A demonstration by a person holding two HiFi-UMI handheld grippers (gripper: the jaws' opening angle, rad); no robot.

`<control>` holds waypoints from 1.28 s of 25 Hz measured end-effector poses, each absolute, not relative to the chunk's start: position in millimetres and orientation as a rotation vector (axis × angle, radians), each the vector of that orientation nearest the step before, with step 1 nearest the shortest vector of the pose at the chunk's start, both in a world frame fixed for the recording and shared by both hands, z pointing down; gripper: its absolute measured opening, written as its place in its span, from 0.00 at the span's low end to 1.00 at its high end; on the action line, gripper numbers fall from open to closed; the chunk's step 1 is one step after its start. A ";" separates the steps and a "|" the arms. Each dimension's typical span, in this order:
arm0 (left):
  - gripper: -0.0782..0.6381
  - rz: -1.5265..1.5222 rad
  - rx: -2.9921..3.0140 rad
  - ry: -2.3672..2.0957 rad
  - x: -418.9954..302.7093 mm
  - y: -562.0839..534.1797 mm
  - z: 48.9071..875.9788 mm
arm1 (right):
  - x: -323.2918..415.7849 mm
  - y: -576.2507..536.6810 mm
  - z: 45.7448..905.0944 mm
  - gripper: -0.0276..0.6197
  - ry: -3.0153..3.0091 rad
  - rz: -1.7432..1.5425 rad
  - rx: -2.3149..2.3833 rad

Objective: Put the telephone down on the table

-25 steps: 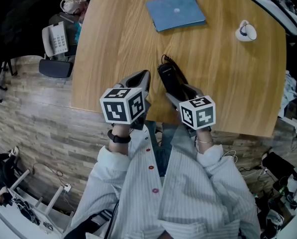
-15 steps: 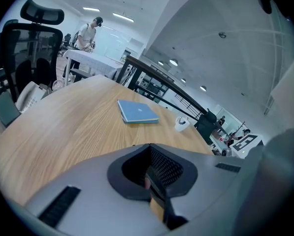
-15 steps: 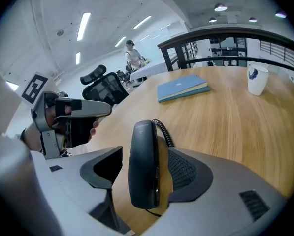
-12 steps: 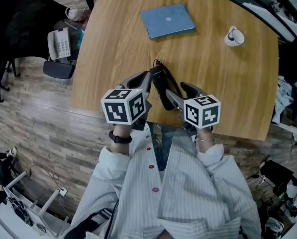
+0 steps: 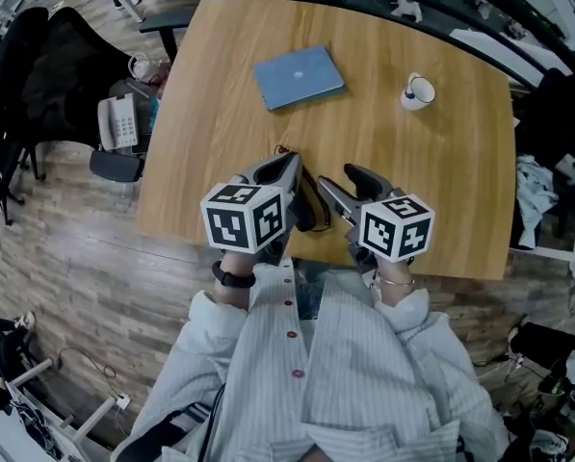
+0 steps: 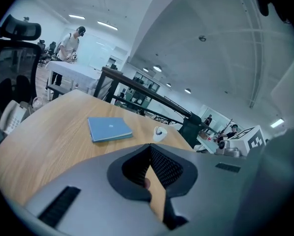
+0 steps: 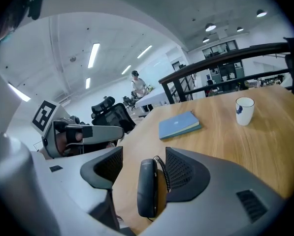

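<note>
My right gripper (image 7: 144, 156): jaws apart, black telephone handset (image 7: 147, 188) lying between them on wooden table (image 5: 412, 181), lower centre. My left gripper (image 6: 149, 146): jaws together, empty. Beyond: blue notebook (image 5: 299, 77), pale emblem unreadable; white mug (image 5: 418, 91) upper right.

Open-plan office: grey-brown wood-plank floor (image 5: 65, 258), white ceiling (image 7: 112, 28) with long strip lights (image 7: 93, 55) and round downlights (image 6: 157, 68). Light wooden tabletop (image 5: 441, 162) with rounded corners, black office chair (image 5: 46, 85) off its left side, black metal railing (image 7: 220, 58) running behind its far edge. Further back a white table (image 6: 70, 69) with a person (image 6: 70, 41) standing at it; loose cables and gear (image 5: 547, 393) on the floor at the right.
</note>
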State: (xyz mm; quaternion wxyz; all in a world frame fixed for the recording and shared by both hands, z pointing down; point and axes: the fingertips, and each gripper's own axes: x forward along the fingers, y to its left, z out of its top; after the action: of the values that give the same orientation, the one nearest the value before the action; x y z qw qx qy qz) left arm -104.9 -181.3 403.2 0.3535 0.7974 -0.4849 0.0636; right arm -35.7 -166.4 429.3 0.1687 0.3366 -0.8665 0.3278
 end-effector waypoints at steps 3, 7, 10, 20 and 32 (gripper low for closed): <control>0.12 0.130 2.113 -1.197 -80.1 -182.4 381.1 | -22.3 -168.9 406.9 0.49 -2.518 0.923 0.972; 0.12 0.090 2.181 -1.131 -53.7 -180.5 351.6 | -8.0 -166.2 382.3 0.46 -2.559 0.849 0.991; 0.12 0.078 2.234 -1.102 -40.0 -180.4 334.2 | 0.5 -165.9 364.7 0.35 -2.591 0.789 1.028; 0.12 -0.077 2.360 -0.951 -6.4 -178.0 290.2 | 25.2 -173.2 320.1 0.19 -2.755 0.810 1.093; 0.12 -0.064 2.384 -0.911 6.8 -183.6 292.3 | 34.7 -177.6 298.4 0.12 -2.799 0.738 1.100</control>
State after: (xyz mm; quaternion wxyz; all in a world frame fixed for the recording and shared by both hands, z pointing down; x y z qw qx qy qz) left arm 6.8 -183.6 292.3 0.2901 0.8936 -0.3416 -0.0238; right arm 34.7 -177.6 298.4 0.0224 0.3551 -0.9037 0.2382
